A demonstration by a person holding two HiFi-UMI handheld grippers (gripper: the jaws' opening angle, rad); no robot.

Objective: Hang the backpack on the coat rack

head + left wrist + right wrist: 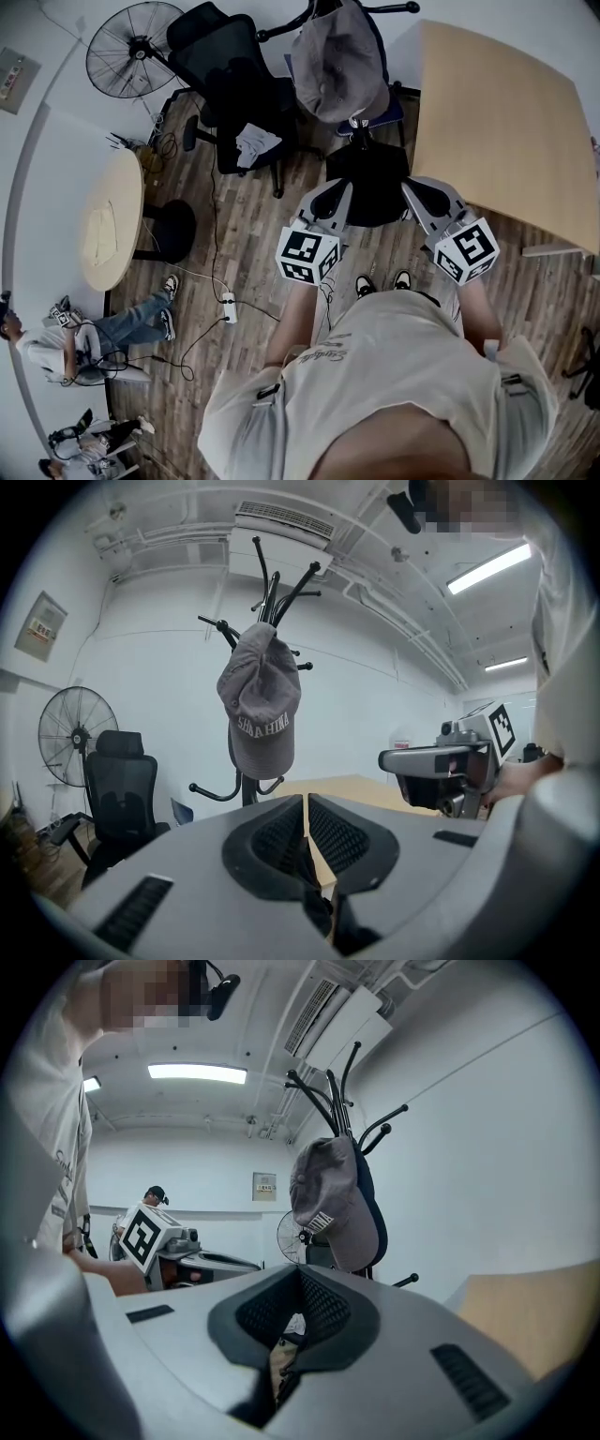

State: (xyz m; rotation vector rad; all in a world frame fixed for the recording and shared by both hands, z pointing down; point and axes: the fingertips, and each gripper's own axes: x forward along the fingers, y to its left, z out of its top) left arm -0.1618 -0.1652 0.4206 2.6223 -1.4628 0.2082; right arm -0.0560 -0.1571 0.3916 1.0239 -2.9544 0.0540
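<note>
Backpack not clearly in view; left gripper (307, 832) and right gripper (298, 1307) are clenched, empty. Best to aim for a prong of the black metal coat rack (272, 583) clear of the grey fabric cap (261, 700).

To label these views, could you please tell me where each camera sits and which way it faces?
Head view: on the person's head, facing steeply down at coat rack, grey cap; shows torso, forearms, left gripper, right gripper.
Left gripper view: on the left gripper, along its shut jaws toward the cap; right gripper at right.
Right gripper view: on the right gripper, toward the cap; left gripper at left.
Shared: the cap in all.
</note>
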